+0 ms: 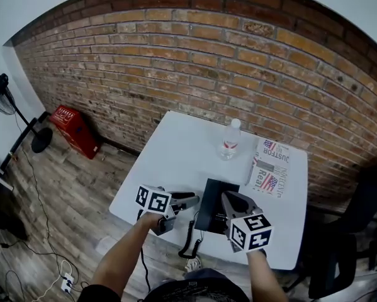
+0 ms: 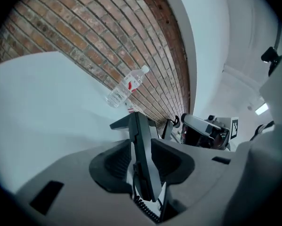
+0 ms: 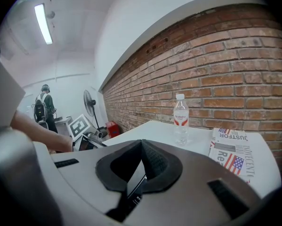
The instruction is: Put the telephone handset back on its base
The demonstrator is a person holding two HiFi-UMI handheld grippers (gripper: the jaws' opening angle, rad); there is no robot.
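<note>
Your left fingers (image 2: 110,166) pinch the handset (image 2: 141,149), likely light, stiff and slick; hold its middle; right fingers (image 3: 157,161) clamp the base (image 1: 211,200).

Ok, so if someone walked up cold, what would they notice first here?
Probably the left gripper at the near edge of the white table, clamped on the black handset, its coiled cord dangling off the edge, with the right gripper pinching the telephone base beside it. Behind, a red brick wall fills the background, and a water bottle and a flag-printed newspaper sit on the table's far side.
</note>
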